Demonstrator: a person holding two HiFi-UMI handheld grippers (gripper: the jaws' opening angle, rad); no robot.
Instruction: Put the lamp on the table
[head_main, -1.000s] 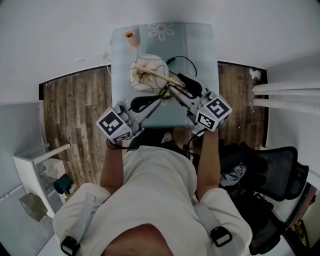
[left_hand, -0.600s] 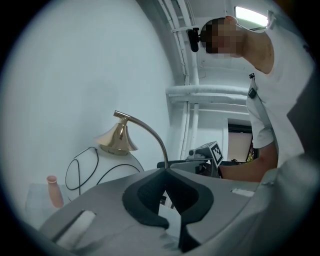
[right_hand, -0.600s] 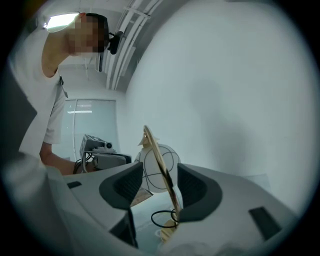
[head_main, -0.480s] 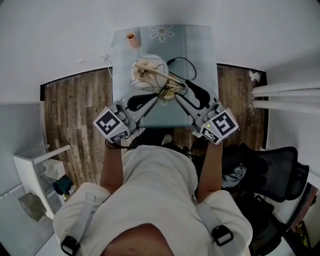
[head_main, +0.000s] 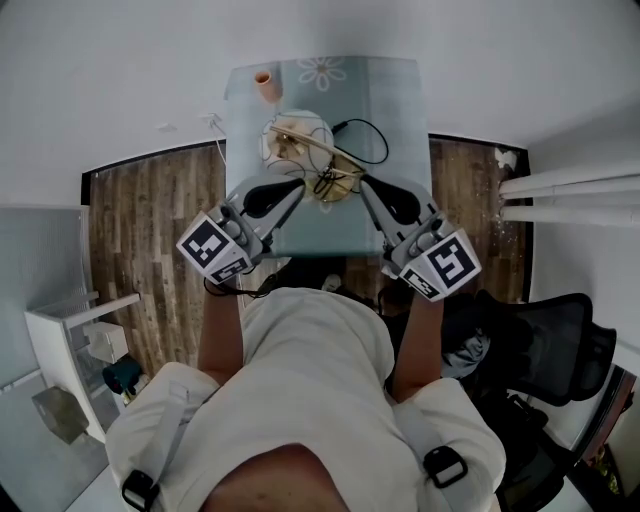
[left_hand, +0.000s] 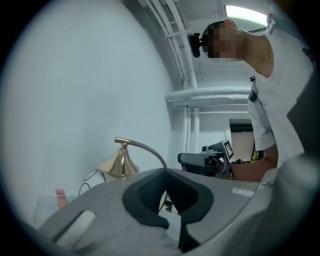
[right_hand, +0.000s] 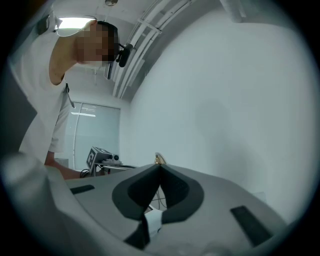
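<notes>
The brass lamp (head_main: 335, 182) is on the light blue worktop (head_main: 392, 92), near its front edge and between the two grippers. In the left gripper view it looks upright, with a cone-shaped shade (left_hand: 119, 164) hanging from a curved arm, but its foot is hidden behind the gripper body. Its black cord (head_main: 366, 135) lies in a loop on the worktop behind it. I judge that the lamp rests on its own foot, because nothing holds it.

The left gripper (head_main: 296, 188) is clenched with its pads pressed together and nothing between them. Its tip is just beside the lamp and I cannot tell if they touch. The right gripper (head_main: 366, 184) is closed in the same way, also empty, near the lamp on the other side. Both point at the lamp from the front, probably because the person brought it from there.

Under the shade there is a white round thing with a pattern (head_main: 300, 150); I cannot say what it is. A small pink cup (head_main: 263, 80) stands at the far left corner, well apart. The placing seems finished.
</notes>
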